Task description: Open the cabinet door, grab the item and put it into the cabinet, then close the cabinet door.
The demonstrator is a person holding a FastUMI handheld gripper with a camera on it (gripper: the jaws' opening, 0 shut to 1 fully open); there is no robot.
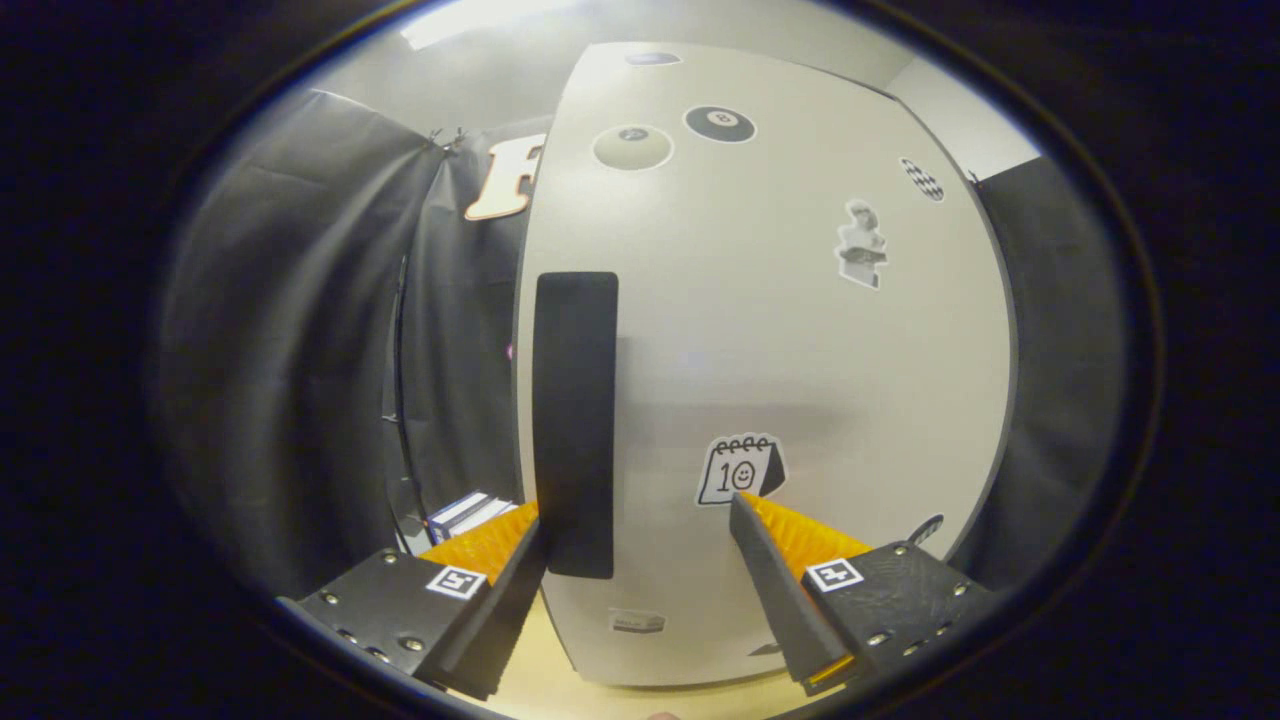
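A white cabinet door (800,340) with several stickers faces me at close range. Its tall black handle (575,420) runs down near the door's left edge. My gripper (635,510) is open, with nothing pressed between its fingers. The lower part of the handle lies between the fingers, right against the left fingertip (528,530). The right fingertip (742,510) sits well to the right of the handle, in front of a calendar sticker (740,468). A blue and white box (465,512) lies beyond the left finger, to the left of the door.
The cabinet stands on a pale wooden surface (545,685) that shows under the fingers. Black cloth walls (300,350) hang close on the left and on the right of the cabinet.
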